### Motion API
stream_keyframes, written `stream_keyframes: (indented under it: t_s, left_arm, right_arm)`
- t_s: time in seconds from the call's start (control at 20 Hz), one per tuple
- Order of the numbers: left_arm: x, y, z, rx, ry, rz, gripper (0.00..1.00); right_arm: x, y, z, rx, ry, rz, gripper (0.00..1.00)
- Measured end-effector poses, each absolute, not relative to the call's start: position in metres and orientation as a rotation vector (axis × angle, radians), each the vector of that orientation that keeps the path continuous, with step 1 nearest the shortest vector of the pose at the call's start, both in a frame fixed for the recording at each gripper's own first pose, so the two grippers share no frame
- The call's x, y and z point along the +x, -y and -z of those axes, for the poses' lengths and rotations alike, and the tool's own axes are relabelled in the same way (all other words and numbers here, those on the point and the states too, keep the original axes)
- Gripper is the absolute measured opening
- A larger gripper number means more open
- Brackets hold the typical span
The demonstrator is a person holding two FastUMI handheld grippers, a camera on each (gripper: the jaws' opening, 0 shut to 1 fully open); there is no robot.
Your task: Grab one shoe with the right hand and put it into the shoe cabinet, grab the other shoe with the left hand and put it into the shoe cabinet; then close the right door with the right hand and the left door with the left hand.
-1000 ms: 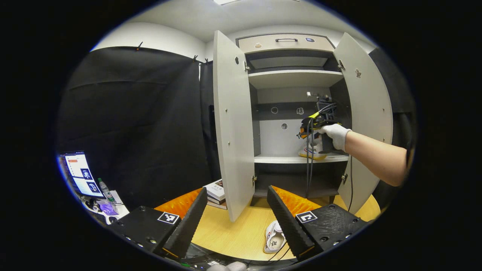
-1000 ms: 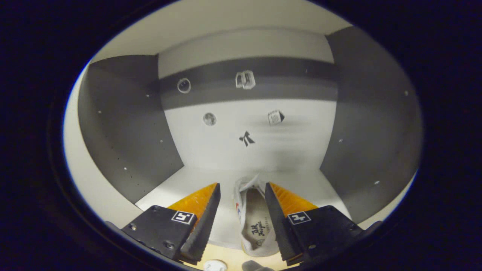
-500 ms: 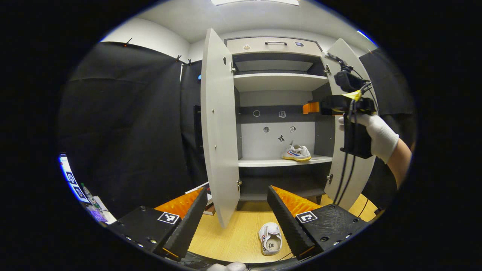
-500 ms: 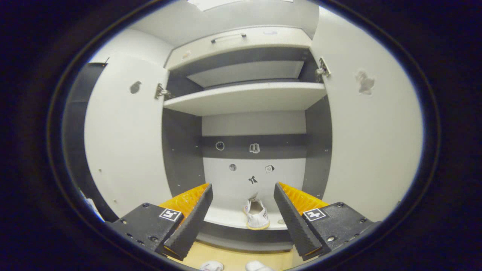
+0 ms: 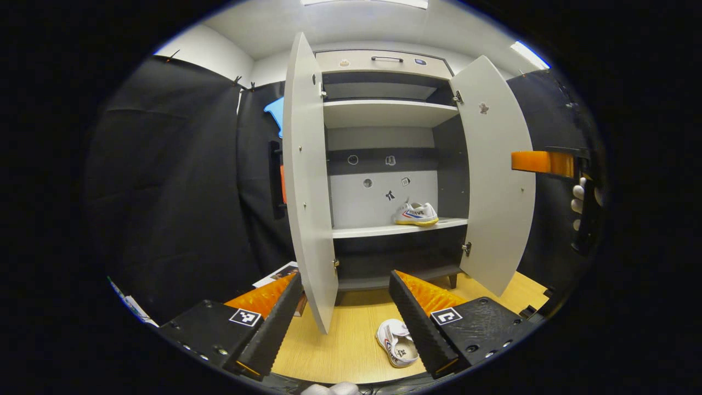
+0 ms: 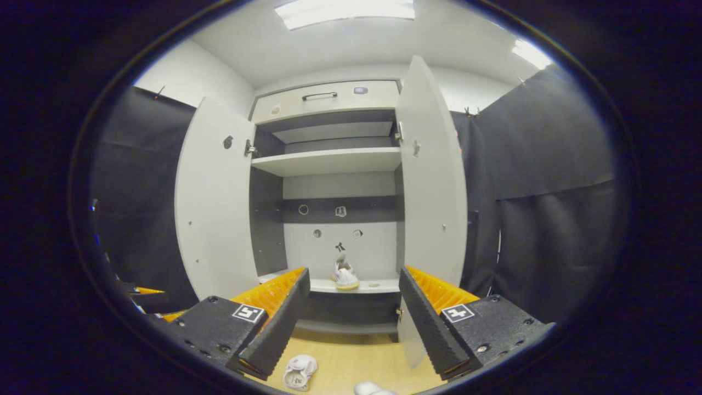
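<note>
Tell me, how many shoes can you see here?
2. One shoe sits on the cabinet's middle shelf, to the right. The other shoe lies on the wooden floor before the cabinet.

Black cloth (image 5: 181, 181) hangs across the left of the left gripper view and the right of the right gripper view. A wooden tabletop (image 5: 351, 351) spans the bottom centre, with books (image 5: 277, 272) at lower left. Ceiling lights (image 6: 343, 11) glow along the top.
</note>
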State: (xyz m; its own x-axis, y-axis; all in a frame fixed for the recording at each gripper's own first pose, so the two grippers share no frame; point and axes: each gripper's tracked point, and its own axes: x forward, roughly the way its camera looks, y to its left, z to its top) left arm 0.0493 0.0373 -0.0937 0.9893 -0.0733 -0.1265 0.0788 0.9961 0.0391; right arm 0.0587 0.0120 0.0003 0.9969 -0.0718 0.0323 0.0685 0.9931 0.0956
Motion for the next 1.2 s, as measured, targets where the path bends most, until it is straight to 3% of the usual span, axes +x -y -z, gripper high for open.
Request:
stream_keyframes:
  t_s: [0.25, 0.45, 0.9, 1.2]
  left_arm:
    - [0.053, -0.009, 0.144, 0.034, -0.175, 0.151, 0.96]
    - [0.054, 0.014, 0.219, 0.063, -0.281, 0.211, 0.96]
    - [0.072, 0.033, 0.38, 0.074, -0.565, 0.225, 0.97]
    - [0.115, 0.037, 0.432, 0.123, -0.639, 0.237, 0.97]
  right_arm:
    - [0.025, 0.004, 0.026, 0.094, -0.043, 0.14, 1.0]
    - [0.01, 0.024, 0.039, 0.085, -0.09, 0.203, 1.0]
    - [-0.019, 0.032, 0.073, 0.086, -0.226, 0.261, 1.0]
    - [-0.018, 0.03, 0.09, 0.071, -0.293, 0.271, 1.0]
